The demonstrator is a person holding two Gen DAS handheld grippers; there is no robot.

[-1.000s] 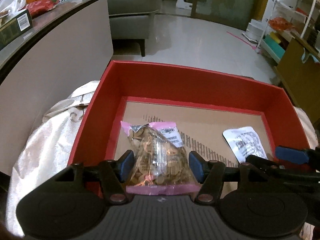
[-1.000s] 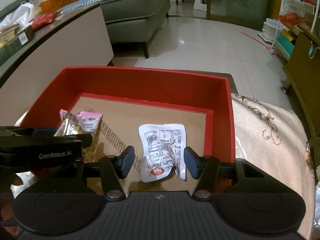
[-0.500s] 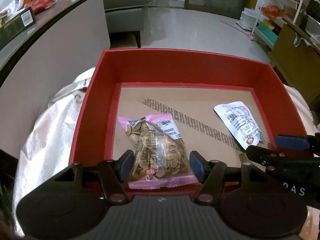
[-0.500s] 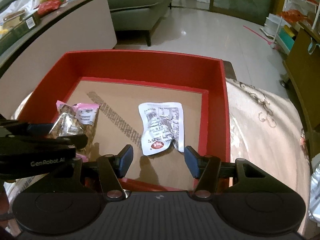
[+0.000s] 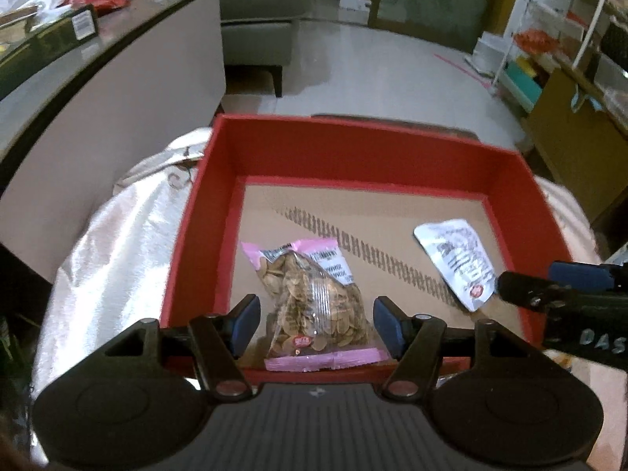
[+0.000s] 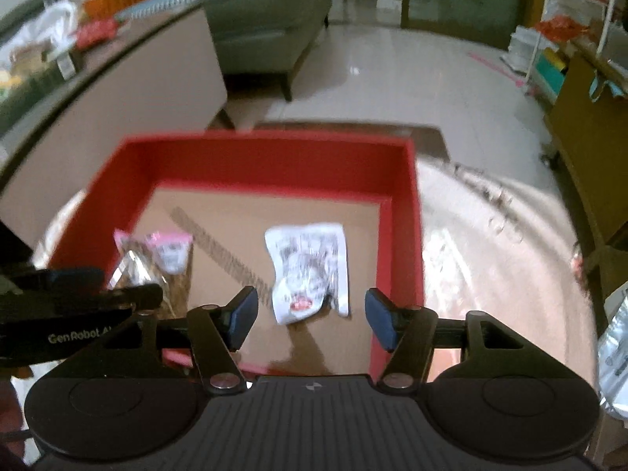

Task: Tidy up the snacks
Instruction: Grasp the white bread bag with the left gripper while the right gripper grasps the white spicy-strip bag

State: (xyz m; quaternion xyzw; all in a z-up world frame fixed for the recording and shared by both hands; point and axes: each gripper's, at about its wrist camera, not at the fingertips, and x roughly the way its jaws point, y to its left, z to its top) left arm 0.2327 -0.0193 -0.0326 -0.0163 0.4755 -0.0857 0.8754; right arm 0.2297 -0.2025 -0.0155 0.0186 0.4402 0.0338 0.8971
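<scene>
A red box [image 5: 353,125] with a bare cardboard floor stands on a cloth-covered table. A pink-edged clear packet of seeds [image 5: 314,298] lies on the floor at its near left. My left gripper [image 5: 317,327] hovers above it, jaws opening, and the blue pads stand clear of the packet on both sides. A white printed packet [image 6: 310,271] lies flat at the box's near right. My right gripper [image 6: 310,318] hangs over the near edge just short of it, jaws opening with nothing between them. The same white packet [image 5: 459,263] shows in the left wrist view too.
Pale shiny cloth [image 5: 110,243] covers the table around the box. A curved counter [image 5: 59,31] with boxes and bags runs along the left. A grey sofa [image 5: 259,8] stands behind, shelving [image 5: 549,59] at the right. A silver packet [image 6: 616,353] lies on the cloth at far right.
Both grippers have lifted and drawn back from the box, so more of it shows. Their jaws have widened a little. Both packets stay lying on the cardboard floor.
</scene>
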